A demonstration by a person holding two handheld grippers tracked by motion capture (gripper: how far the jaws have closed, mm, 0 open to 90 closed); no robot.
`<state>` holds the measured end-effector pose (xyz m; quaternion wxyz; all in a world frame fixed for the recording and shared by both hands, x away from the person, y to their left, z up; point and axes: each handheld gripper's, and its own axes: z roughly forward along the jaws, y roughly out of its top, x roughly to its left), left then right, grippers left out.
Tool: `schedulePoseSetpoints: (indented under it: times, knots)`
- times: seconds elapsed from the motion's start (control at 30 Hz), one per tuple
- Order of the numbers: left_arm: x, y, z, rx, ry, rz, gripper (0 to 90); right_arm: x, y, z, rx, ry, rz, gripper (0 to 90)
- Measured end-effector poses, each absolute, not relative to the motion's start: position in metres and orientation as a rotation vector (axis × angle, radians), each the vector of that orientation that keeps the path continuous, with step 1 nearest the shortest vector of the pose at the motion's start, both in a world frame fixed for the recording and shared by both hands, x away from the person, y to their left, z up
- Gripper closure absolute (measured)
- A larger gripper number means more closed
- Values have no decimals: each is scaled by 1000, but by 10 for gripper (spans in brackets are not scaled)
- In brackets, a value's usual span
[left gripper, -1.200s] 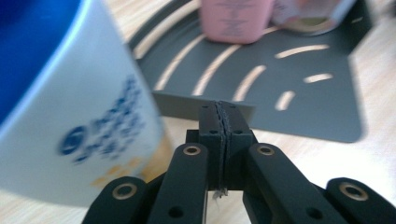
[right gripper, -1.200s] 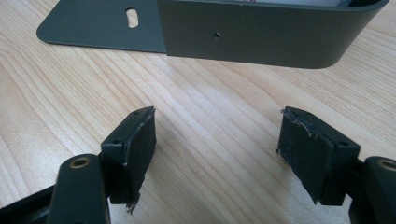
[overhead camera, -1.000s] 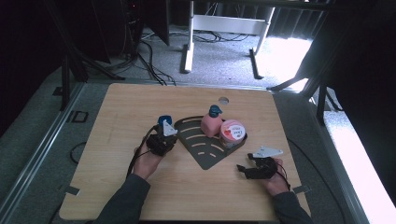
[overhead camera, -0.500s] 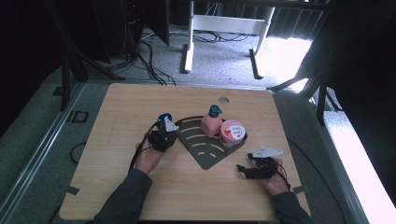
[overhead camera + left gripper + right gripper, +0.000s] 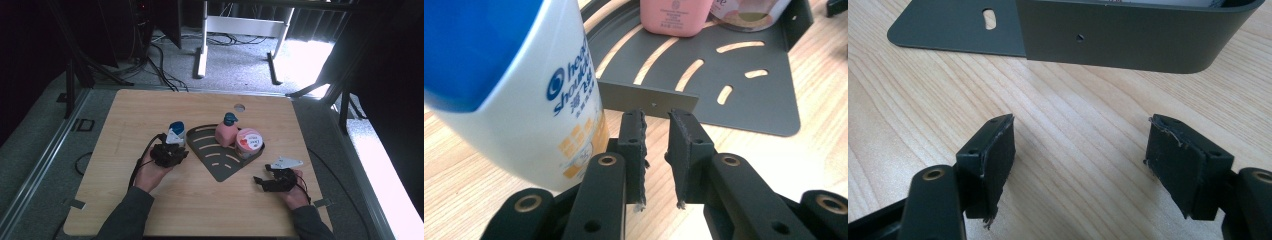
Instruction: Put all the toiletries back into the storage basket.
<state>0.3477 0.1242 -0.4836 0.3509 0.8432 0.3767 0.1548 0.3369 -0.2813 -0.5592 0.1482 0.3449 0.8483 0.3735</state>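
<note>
A white shampoo bottle with a blue cap (image 5: 176,134) stands upright on the wooden table, just left of a dark metal corner tray (image 5: 220,162). My left gripper (image 5: 172,150) sits right below it. In the left gripper view the bottle (image 5: 524,90) is beside the left jaw, outside the grip. The jaws of this gripper (image 5: 656,135) have just been opening and stand a small gap apart with nothing between them. My right gripper (image 5: 260,181) rests low at the tray's right corner. It (image 5: 1080,150) is open wide over bare wood, facing the tray wall (image 5: 1128,40).
On the tray stand a pink bottle with a blue cap (image 5: 226,131) and a pink-lidded round jar (image 5: 248,141). A round hole (image 5: 239,107) is in the table top near the far edge. Table legs and cables lie on the floor beyond.
The left hand has shifted only slightly beside the white bottle. The right hand has kept still.
</note>
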Motion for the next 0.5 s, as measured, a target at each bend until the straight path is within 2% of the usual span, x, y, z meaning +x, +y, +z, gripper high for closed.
schedulePoseSetpoints:
  times: [0.5]
  knots:
    - [343, 148, -471, 2200, 990, 400, 735, 337, -281, -559, 993, 2440, 1075, 272]
